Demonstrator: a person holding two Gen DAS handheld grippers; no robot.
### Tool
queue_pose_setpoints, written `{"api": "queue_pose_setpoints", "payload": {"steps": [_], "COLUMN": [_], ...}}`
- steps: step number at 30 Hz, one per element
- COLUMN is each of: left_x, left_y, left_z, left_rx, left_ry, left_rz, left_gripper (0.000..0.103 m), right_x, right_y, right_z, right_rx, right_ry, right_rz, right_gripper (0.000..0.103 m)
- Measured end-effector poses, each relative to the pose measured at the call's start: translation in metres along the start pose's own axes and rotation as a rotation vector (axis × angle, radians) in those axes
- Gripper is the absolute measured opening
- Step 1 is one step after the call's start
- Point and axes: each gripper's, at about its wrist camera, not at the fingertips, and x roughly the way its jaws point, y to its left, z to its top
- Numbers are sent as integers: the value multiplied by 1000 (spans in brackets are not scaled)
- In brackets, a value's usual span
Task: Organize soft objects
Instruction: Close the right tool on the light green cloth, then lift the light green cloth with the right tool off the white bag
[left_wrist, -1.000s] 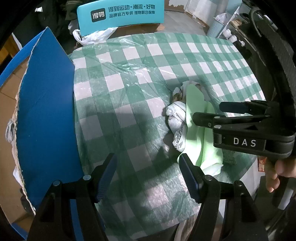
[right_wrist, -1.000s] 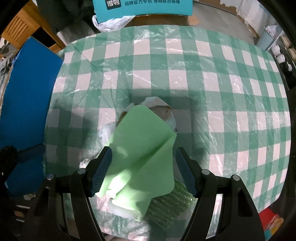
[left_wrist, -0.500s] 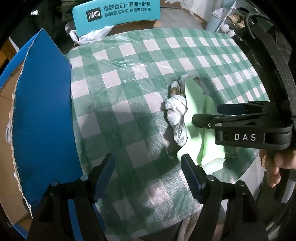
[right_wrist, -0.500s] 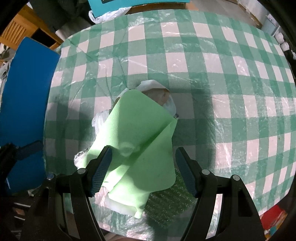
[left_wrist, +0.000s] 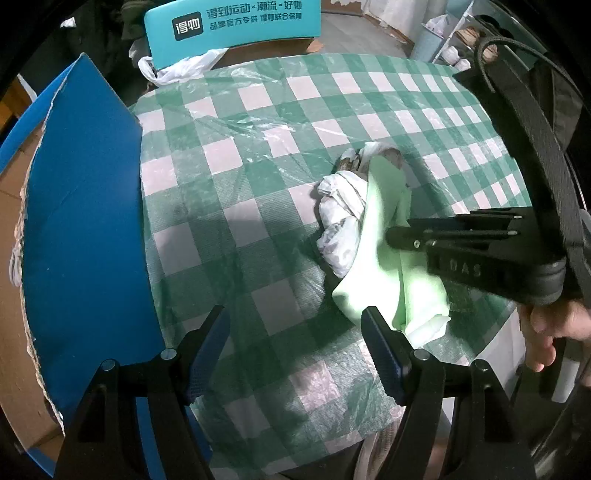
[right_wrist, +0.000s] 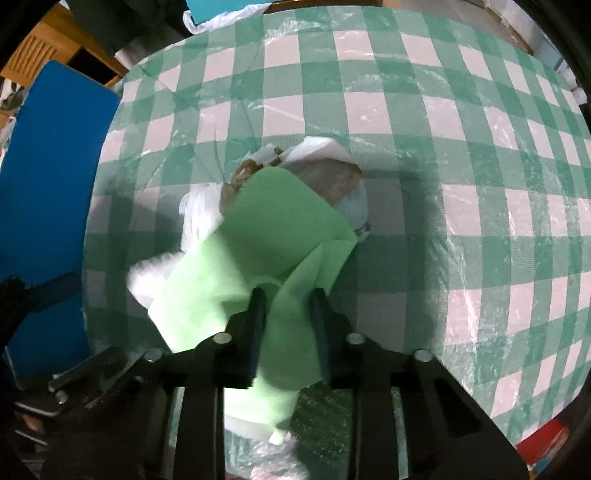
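Observation:
A light green cloth (right_wrist: 273, 236) lies draped over a pile of soft things on the green checked table (right_wrist: 406, 110); it also shows in the left wrist view (left_wrist: 384, 236). Under it are a crumpled white cloth (left_wrist: 341, 218) and a brownish item (right_wrist: 332, 177). My right gripper (right_wrist: 288, 314) is shut on the green cloth's near part, jaws pinching a fold; it also shows in the left wrist view (left_wrist: 402, 230). My left gripper (left_wrist: 295, 339) is open and empty, above the table's near edge, left of the pile.
A blue cardboard panel (left_wrist: 81, 221) stands along the table's left side. A teal box with printed text (left_wrist: 229, 29) and a white plastic bag (left_wrist: 177, 70) sit beyond the far edge. A green bubble-wrap sheet (right_wrist: 332, 417) lies beneath the pile near the front edge.
My right gripper has gone from open to shut on the green cloth, bunching it. The left gripper has stayed open, shifting only slightly.

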Motion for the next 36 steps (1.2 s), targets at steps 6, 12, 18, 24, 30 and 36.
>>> {"api": "queue_pose_setpoints", "payload": {"steps": [6, 12, 18, 24, 30, 36], "left_x": [2, 0, 0, -7, -16, -18], "left_y": [1, 0, 1, 2, 5, 6], "left_z": [0, 2, 1, 1, 1, 1], "left_rx": [-1, -4, -7, -16, -27, -33], "left_ry": [8, 6, 12, -2, -21, -27], "left_rz": [2, 2, 15, 10, 4, 5], "left_gripper": [75, 75, 75, 75, 75, 75], "right_x": [-8, -31, -44, -52, -74, -92], "right_y": [-1, 3, 22, 38, 46, 46], "right_z": [2, -2, -1, -9, -12, -9], "right_rx": [16, 8, -22, -48, -62, -59], "right_ry": [-29, -85, -99, -120, -182, -239], "right_rz": [28, 75, 131, 168, 198, 211], "right_gripper": [12, 9, 8, 7, 7, 7]}}
